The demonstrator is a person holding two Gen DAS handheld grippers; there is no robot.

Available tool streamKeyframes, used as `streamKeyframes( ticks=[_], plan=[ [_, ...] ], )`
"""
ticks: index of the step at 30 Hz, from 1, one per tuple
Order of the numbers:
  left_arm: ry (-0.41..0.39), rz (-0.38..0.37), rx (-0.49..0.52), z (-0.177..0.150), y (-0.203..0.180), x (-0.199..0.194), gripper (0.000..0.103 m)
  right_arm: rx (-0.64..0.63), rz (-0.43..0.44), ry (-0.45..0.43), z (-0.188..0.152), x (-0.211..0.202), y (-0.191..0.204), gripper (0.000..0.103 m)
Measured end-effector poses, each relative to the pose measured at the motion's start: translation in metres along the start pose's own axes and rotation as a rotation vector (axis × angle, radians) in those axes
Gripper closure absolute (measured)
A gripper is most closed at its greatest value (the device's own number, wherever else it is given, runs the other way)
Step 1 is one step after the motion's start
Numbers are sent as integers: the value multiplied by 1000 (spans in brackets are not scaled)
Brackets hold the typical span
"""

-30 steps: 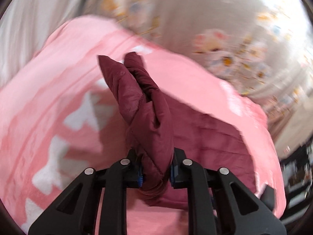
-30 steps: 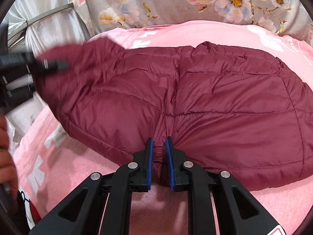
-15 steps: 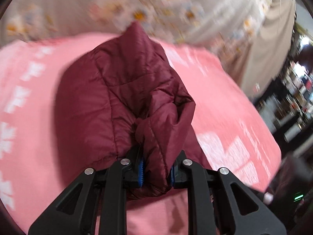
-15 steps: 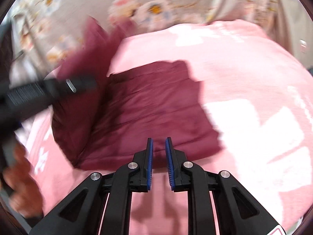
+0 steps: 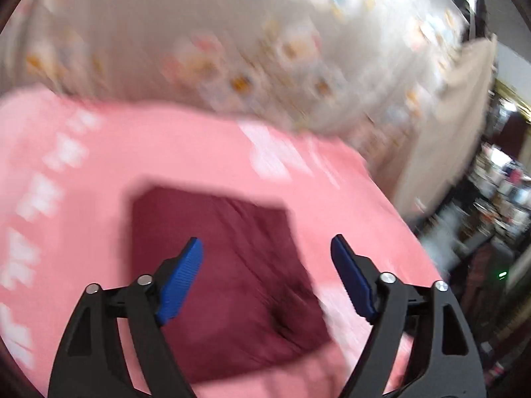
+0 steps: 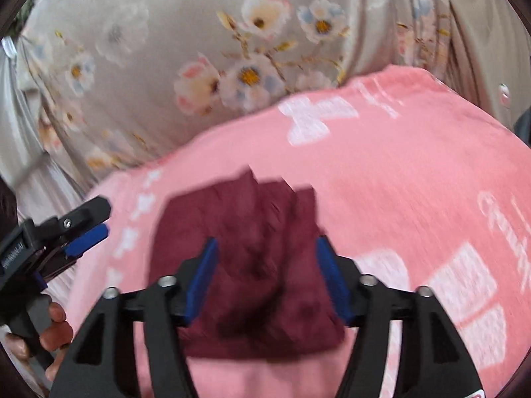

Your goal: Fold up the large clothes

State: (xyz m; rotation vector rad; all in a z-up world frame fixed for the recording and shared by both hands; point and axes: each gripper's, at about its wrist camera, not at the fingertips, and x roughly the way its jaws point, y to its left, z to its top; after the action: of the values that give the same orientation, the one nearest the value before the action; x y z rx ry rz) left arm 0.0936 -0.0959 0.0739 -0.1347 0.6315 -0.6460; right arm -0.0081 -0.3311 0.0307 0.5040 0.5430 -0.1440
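A dark red quilted jacket [image 5: 229, 285] lies folded into a compact block on the pink blanket [image 5: 186, 146]. It also shows in the right wrist view [image 6: 252, 265]. My left gripper [image 5: 265, 248] is open and empty, above the jacket. My right gripper [image 6: 265, 248] is open and empty, above the near part of the jacket. The left gripper [image 6: 79, 232] also shows at the left edge of the right wrist view, held in a hand. Both views are blurred by motion.
A grey floral curtain [image 6: 205, 53] hangs behind the pink blanket [image 6: 415, 172]. At the right of the left wrist view are a beige cloth [image 5: 448, 126] and cluttered dark shelves [image 5: 497, 192]. The blanket's edge drops off there.
My left gripper has let go of the jacket and opened wide. My right gripper has opened too. The jacket now lies folded flat on the blanket.
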Motion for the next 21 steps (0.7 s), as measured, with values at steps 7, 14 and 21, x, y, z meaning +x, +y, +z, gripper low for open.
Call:
streamKeyframes(
  ticks=[7,14,21],
  plan=[
    [6,189,-115,35,70,10,25,95,37,184,55,97,14,28],
    [59,235,-134,21,95,31,25,92,-85,399,37,177,3,28],
    [138,207,-125,18,84,79,25,51,14,262,42,143,-7,101]
  ],
)
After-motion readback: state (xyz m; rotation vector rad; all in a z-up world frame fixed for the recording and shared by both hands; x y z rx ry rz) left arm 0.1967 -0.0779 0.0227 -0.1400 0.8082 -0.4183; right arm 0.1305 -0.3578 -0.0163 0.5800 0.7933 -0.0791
